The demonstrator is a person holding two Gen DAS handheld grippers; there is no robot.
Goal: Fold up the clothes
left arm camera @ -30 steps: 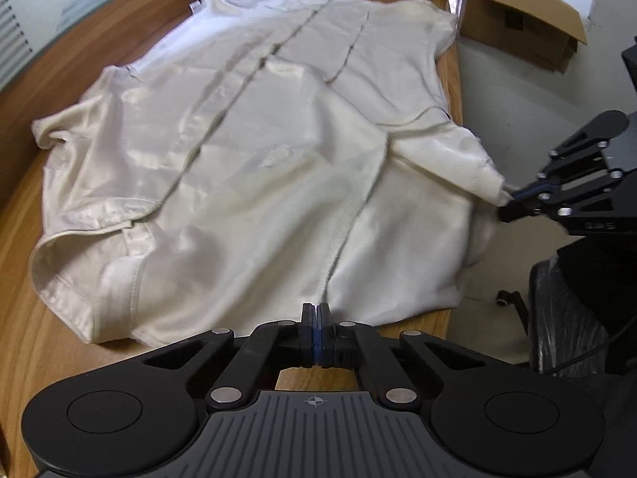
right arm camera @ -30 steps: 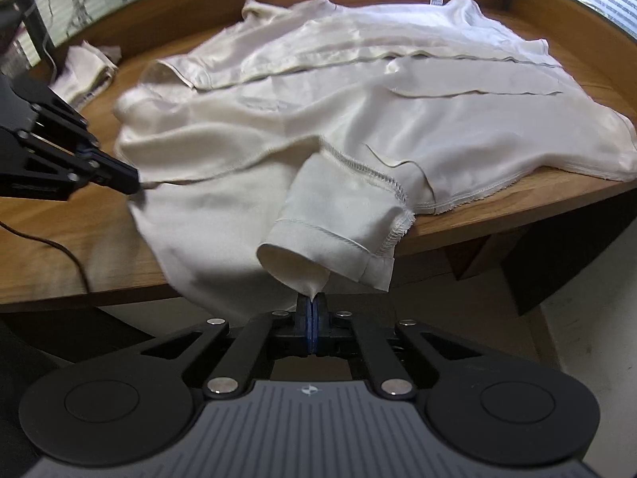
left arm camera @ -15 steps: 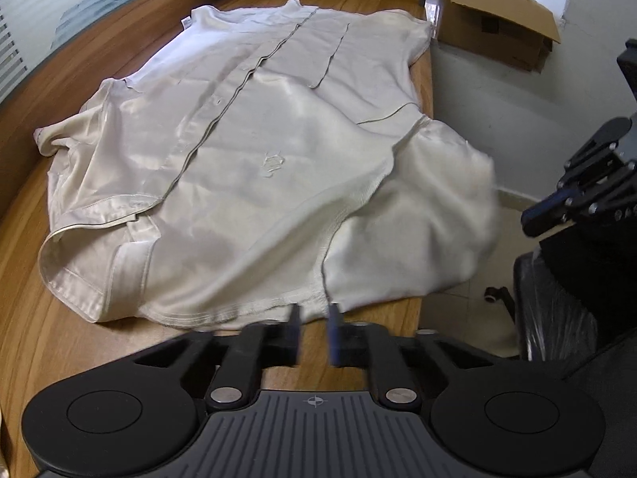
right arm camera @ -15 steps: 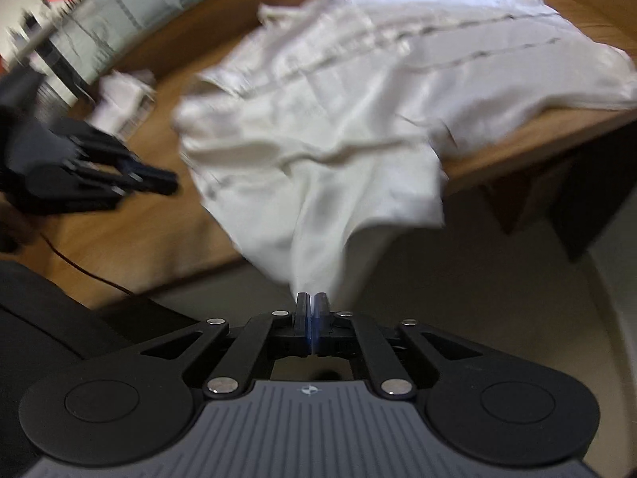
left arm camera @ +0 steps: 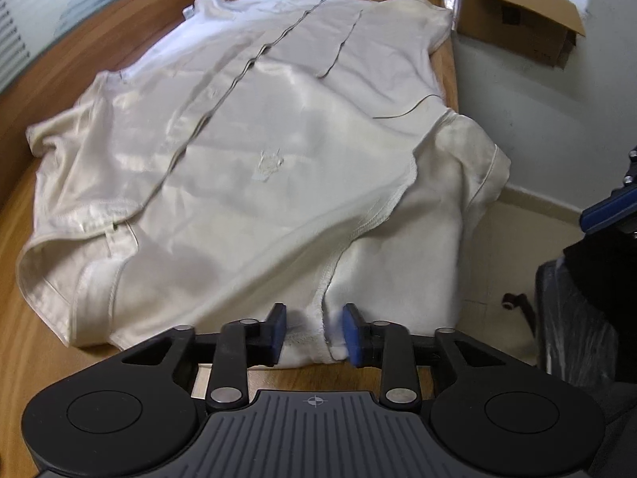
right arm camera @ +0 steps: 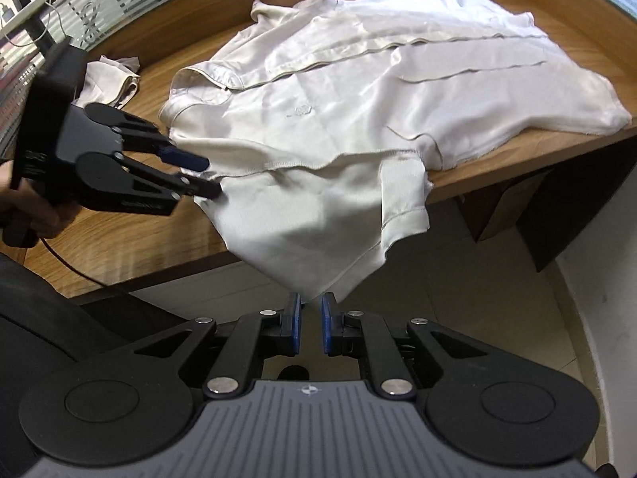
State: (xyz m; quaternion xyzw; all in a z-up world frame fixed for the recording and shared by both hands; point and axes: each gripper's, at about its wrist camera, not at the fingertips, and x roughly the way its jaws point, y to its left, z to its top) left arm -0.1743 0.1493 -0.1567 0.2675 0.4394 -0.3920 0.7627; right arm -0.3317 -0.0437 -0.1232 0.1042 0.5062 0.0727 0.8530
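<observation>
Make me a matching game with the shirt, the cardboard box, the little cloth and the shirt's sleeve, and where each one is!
Things:
1. shirt
2. cardboard box
3. little cloth
4. sleeve

Places:
A. hanging over the desk's edge
B. on the floor past the desk's far end
C. spread across the wooden desk
D. crumpled on the desk beside the shirt's collar end

Pairs: 1-C, 2-B, 3-D, 4-A
</observation>
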